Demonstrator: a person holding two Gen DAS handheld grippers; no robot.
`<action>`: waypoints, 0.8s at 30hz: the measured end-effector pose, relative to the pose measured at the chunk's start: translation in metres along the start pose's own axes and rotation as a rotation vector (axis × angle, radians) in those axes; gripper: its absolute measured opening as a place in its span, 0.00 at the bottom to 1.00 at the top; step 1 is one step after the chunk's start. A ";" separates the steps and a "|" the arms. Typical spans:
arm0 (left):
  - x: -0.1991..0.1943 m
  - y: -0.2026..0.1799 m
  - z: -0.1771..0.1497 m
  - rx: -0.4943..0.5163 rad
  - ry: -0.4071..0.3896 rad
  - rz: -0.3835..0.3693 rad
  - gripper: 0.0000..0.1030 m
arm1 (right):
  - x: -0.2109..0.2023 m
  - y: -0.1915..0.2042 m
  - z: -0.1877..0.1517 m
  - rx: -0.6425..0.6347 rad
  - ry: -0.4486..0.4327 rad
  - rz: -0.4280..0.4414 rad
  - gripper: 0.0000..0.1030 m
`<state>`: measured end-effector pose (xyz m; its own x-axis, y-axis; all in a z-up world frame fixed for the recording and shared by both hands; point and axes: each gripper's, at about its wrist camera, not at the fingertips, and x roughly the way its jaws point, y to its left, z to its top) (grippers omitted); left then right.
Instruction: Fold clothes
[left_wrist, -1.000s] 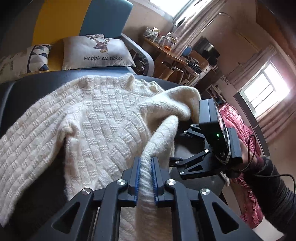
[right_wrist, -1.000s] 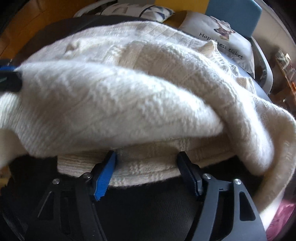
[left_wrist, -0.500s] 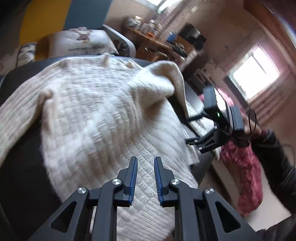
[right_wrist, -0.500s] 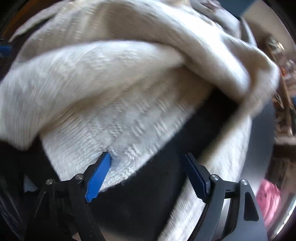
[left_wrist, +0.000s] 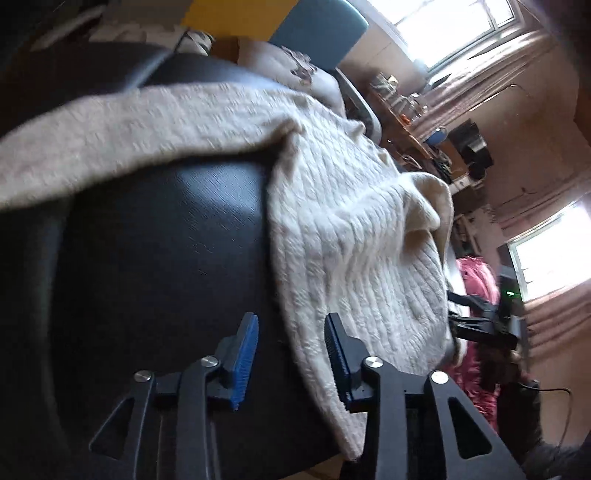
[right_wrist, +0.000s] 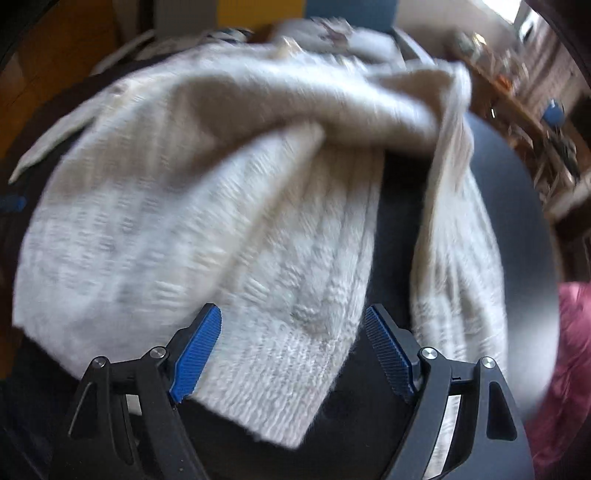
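**Mia:** Where is the sweater now?

**Ben:** The cream knit sweater (left_wrist: 354, 236) lies on the black cushion (left_wrist: 159, 258), bunched up. One sleeve (left_wrist: 122, 125) stretches off to the left over the cushion. A folded part sits lumpy on top, near the far edge.

**Mia:** Is the left gripper (left_wrist: 291, 350) holding it?

**Ben:** No. Its jaws are opening right now. The edge of the sweater lies between the blue pads (left_wrist: 245, 354), but they do not press on it.

**Mia:** And the right gripper (right_wrist: 291, 347)?

**Ben:** Its jaws stand wide. The ribbed hem (right_wrist: 280, 373) is under the gap, and the pads are apart from it — nothing is pinched. You can see that gripper in the left view too, off past the sweater by a hand (left_wrist: 517, 360).

**Mia:** So what is the step?

**Ben:** I think it is getting a new hold for the next fold. The sweater is not flat yet, so the fold is not near done.

**Mia:** How do you do it well?

**Ben:** Go low, so one pad slides under the edge. Grab just the layer you want, not the whole pile. Pinch close to a corner — then the cloth hangs straight. Pull both sides at the same time, so it stays even.

**Mia:** What could go wrong?

**Ben:** Thick knit is soft and floppy. A small bite could slip out. Also the lump on top may drag along and spoil the fold.
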<state>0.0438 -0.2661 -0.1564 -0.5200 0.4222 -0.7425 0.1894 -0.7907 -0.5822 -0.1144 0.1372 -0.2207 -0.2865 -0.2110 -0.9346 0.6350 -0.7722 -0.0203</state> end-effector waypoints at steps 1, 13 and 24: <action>0.004 0.001 0.000 -0.006 0.005 -0.015 0.41 | 0.003 -0.005 -0.002 0.035 -0.001 0.033 0.81; 0.034 -0.032 -0.007 0.013 -0.049 0.081 0.05 | 0.004 -0.009 -0.005 0.055 -0.007 0.060 0.92; -0.004 -0.044 0.016 0.116 -0.158 0.215 0.05 | -0.011 0.008 0.016 -0.194 -0.022 0.116 0.90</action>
<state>0.0239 -0.2402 -0.1227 -0.6030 0.1728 -0.7788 0.2173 -0.9038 -0.3688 -0.1181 0.1236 -0.2051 -0.2177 -0.3069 -0.9265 0.7904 -0.6124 0.0171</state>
